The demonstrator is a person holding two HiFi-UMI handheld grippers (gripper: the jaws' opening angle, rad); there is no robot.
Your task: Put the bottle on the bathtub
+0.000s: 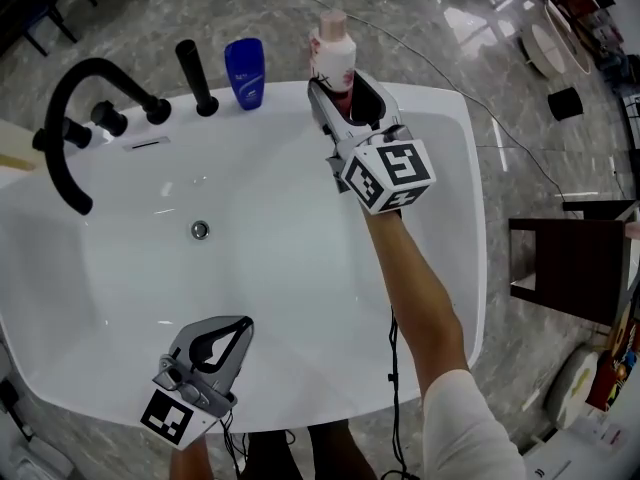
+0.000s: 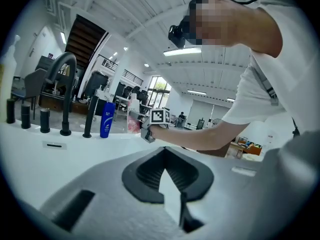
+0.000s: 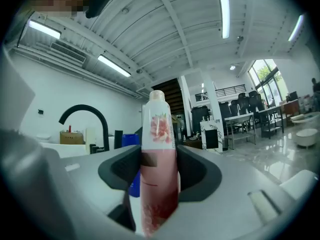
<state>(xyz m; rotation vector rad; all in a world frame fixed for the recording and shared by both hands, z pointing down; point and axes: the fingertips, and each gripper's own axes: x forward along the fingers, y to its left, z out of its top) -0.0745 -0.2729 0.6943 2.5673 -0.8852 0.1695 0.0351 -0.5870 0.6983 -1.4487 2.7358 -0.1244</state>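
Observation:
A pink-and-white bottle (image 1: 332,48) with a flower print stands upright over the back rim of the white bathtub (image 1: 440,168), to the right of a blue bottle (image 1: 244,72). My right gripper (image 1: 345,93) is shut on its lower body. In the right gripper view the bottle (image 3: 159,149) fills the space between the jaws of the right gripper (image 3: 160,184). Whether its base touches the rim is hidden. My left gripper (image 1: 243,325) hovers above the tub's front rim, shut and holding nothing. In its own view the left gripper (image 2: 167,184) faces the blue bottle (image 2: 105,119) and the right gripper.
A black arched faucet (image 1: 75,118) with knobs and a black hand-shower handle (image 1: 196,76) stand on the back-left rim. The drain (image 1: 200,230) lies in the tub floor. A dark brown stool (image 1: 570,268) stands on the marble floor to the right.

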